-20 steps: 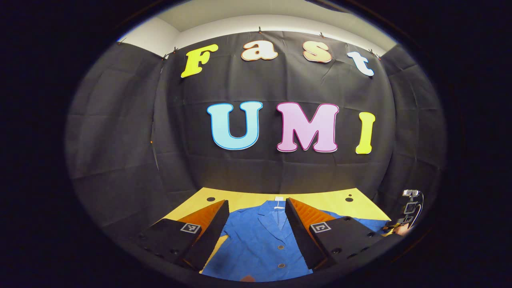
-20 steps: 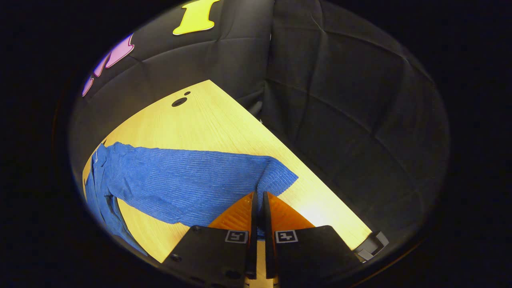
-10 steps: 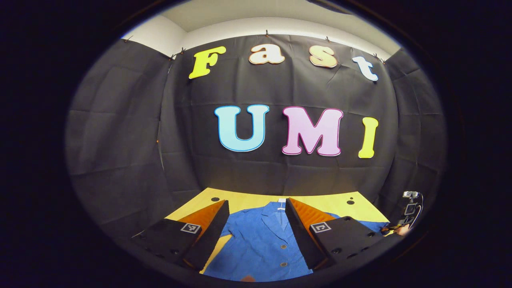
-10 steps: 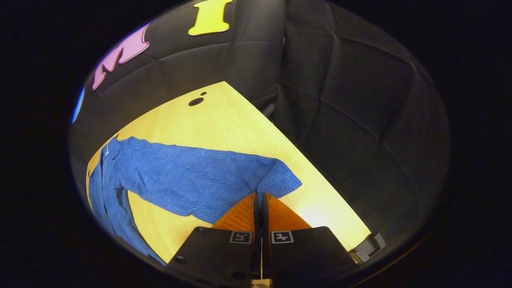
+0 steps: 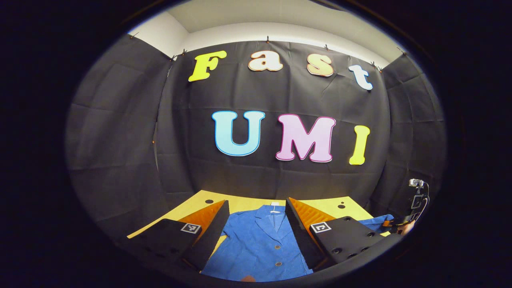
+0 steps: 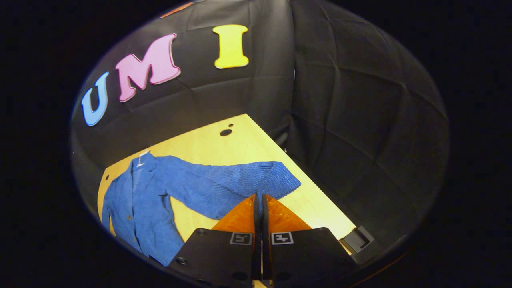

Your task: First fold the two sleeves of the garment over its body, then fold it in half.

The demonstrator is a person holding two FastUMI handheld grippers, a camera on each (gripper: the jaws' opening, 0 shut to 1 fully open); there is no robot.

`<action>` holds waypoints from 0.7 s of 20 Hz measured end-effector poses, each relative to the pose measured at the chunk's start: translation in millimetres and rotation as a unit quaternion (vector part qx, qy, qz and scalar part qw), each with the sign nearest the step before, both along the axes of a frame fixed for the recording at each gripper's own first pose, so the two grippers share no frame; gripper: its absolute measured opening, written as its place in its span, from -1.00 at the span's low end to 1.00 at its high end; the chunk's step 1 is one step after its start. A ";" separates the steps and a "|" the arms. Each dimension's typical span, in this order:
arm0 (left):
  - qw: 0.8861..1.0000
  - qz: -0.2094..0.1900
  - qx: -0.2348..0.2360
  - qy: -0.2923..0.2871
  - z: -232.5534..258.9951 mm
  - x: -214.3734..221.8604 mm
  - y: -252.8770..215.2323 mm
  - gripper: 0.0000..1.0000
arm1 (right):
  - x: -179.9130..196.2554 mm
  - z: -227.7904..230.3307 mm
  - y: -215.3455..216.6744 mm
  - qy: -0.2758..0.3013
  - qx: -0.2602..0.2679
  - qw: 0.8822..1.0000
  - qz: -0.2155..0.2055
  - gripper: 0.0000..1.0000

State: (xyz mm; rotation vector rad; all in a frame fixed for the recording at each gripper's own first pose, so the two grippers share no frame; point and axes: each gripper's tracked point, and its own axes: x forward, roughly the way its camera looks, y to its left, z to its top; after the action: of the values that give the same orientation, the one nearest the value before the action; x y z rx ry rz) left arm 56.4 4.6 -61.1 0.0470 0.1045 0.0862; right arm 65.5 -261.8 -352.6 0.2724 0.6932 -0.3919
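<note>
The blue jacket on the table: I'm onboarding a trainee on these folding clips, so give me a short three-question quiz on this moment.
1. True or false: the right hand-held gripper has its fingers closed on the blue jacket's sleeve.
2. The left hand-held gripper is: A) shut on the collar; B) open, above the jacket's front; C) shut on the hem.
3. Fill in: the jacket lies on a ____ table.

Key: 1 true; the fingers meet at the sleeve's edge near its cuff. 2 B; its fingers stand apart with the buttoned front between them. 3 wooden; a light wood top with dark round holes near its far edge.
</note>
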 end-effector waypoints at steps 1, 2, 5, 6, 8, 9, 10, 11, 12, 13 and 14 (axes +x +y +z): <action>1.000 -0.004 0.000 -0.007 4.6 -0.4 2.0 0.64 | -2.8 14.5 9.1 -0.013 -0.010 1.000 0.010 -0.94; 1.000 -0.008 0.000 -0.012 7.3 -1.2 4.5 0.64 | -0.8 29.3 19.6 -0.031 -0.017 0.999 0.020 -0.94; 1.000 -0.019 -0.003 -0.025 13.6 -3.2 13.8 0.64 | 7.1 69.8 59.6 -0.064 -0.035 0.996 0.053 -0.94; 0.999 -0.021 -0.006 -0.028 13.5 -4.4 17.6 0.63 | 12.3 82.7 74.6 -0.074 -0.041 0.994 0.068 -0.94; 0.999 -0.019 -0.009 -0.029 12.3 -5.7 27.9 0.63 | 24.2 106.0 106.5 -0.095 -0.056 0.989 0.099 -0.94; 0.999 -0.016 -0.010 -0.029 11.4 -6.8 33.6 0.63 | 30.0 114.5 124.1 -0.099 -0.058 0.987 0.112 -0.95; 0.999 -0.013 -0.012 -0.030 12.3 -8.0 39.6 0.63 | 35.3 122.2 142.8 -0.105 -0.054 0.985 0.125 -0.94; 0.999 -0.009 -0.013 -0.029 12.9 -8.7 46.4 0.63 | 44.6 127.0 163.2 -0.107 -0.046 0.983 0.140 -0.94; 0.999 -0.004 -0.013 -0.030 12.6 -9.7 53.6 0.66 | 53.6 128.2 180.3 -0.106 -0.038 0.982 0.154 -0.94; 0.999 0.002 -0.014 -0.031 13.4 -11.0 61.2 0.66 | 62.9 128.2 195.6 -0.105 -0.031 0.980 0.167 -1.00; 0.999 0.011 -0.015 -0.032 12.9 -13.6 70.1 0.63 | 74.6 126.1 214.8 -0.096 -0.019 0.978 0.185 -0.94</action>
State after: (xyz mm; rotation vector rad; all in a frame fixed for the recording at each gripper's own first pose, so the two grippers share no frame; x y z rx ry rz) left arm 42.7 74.7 -48.2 0.0141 0.0424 0.1072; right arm 140.1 -47.0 -226.4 0.1371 0.5301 -0.0226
